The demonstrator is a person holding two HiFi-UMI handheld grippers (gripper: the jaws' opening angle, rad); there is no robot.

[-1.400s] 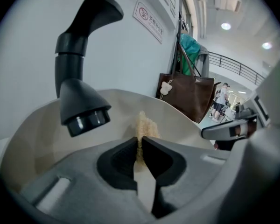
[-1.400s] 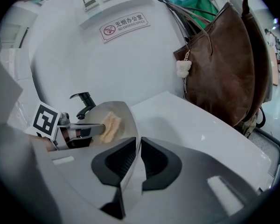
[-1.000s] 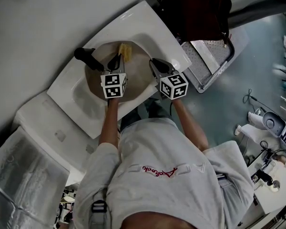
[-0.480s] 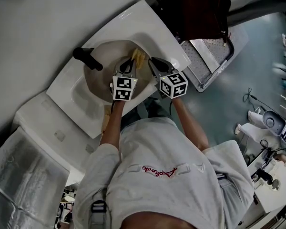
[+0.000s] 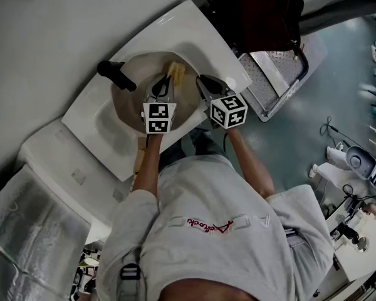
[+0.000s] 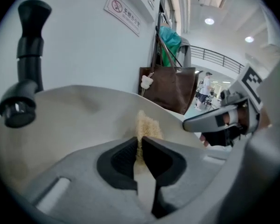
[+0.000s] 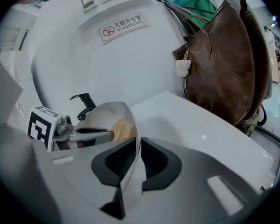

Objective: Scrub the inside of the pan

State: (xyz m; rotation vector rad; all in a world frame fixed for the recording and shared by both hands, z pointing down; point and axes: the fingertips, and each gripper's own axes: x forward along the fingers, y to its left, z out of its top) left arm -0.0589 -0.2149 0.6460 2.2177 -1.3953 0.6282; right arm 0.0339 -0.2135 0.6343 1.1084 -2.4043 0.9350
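A round tan pan [image 5: 128, 105] sits in the white sink [image 5: 197, 30]. My left gripper [image 5: 165, 84] is over the pan's far right side, shut on a yellow scrubbing sponge [image 5: 176, 73]. In the left gripper view the sponge [image 6: 146, 124] sticks out past the closed jaws and presses on the pan's inner wall [image 6: 79, 113]. My right gripper [image 5: 205, 86] is at the pan's right edge. The right gripper view shows it [image 7: 137, 149] shut on the pan's thin rim [image 7: 129, 120], with the sponge [image 7: 121, 128] and left gripper [image 7: 86, 133] just beyond.
A black faucet [image 5: 114, 74] stands at the sink's back left, close to the pan. A brown bag [image 7: 224, 59] hangs against the wall to the right of the sink. A metal rack [image 5: 277, 80] is on the floor at the right. A white unit [image 5: 50, 168] adjoins the sink's left.
My left gripper swept the sponge rightward along the pan's far wall, then came back slightly to the left. The right gripper stayed put on the rim.
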